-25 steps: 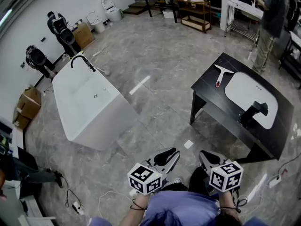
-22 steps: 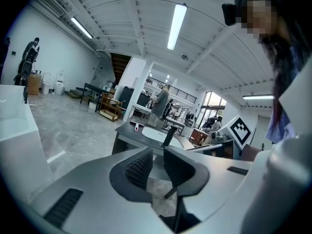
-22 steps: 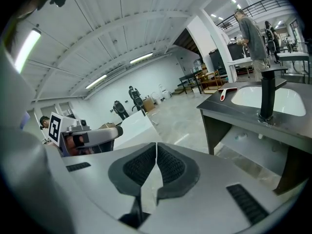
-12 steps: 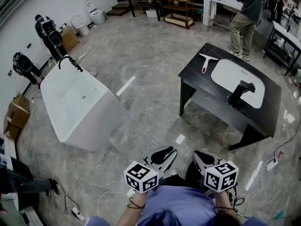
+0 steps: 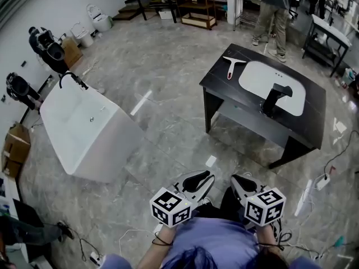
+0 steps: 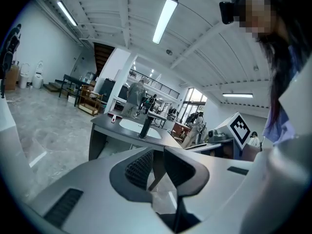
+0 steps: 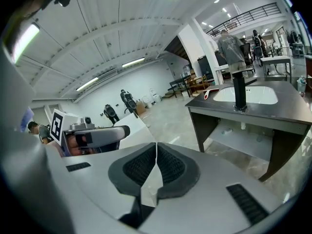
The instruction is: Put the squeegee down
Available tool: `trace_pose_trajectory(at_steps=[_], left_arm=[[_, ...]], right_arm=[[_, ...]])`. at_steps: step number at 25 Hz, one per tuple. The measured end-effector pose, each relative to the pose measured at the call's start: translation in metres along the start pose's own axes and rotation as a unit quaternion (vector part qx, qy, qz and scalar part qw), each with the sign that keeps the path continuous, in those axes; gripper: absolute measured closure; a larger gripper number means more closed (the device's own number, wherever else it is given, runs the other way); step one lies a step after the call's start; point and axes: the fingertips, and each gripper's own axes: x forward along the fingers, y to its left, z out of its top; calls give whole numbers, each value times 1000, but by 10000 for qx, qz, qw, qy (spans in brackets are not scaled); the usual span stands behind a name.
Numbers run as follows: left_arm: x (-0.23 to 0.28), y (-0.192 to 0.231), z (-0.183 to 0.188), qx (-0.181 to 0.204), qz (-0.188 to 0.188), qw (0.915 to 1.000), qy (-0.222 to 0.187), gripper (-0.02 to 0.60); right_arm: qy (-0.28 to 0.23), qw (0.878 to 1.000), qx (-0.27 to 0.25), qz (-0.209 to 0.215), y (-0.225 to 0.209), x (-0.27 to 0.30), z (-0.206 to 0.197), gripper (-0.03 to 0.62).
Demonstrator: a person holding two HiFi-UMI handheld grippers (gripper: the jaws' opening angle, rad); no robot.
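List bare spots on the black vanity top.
Free: left corner of the black vanity top, between the red-handled squeegee and the near edge; also the right end past the white oval basin. Crowded: the near strip, where the black faucet stands beside the basin.

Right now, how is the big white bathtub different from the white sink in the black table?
The bathtub stands by itself on the floor; the sink is set into a black table. The bathtub is far bigger, with tall walls; the sink is a low, shallow basin. The bathtub's faucet is thin and curved; the sink's faucet is thick and blocky. Both are white, and each has a black faucet.
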Motion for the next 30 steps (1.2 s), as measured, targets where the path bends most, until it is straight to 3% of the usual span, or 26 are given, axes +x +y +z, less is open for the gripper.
trace_pose_trajectory(at_steps=[30], left_arm=[[15, 2, 12, 211, 170, 9996, 62, 500]], right_arm=[[-118, 9994, -318, 48, -16, -2, 26, 572]])
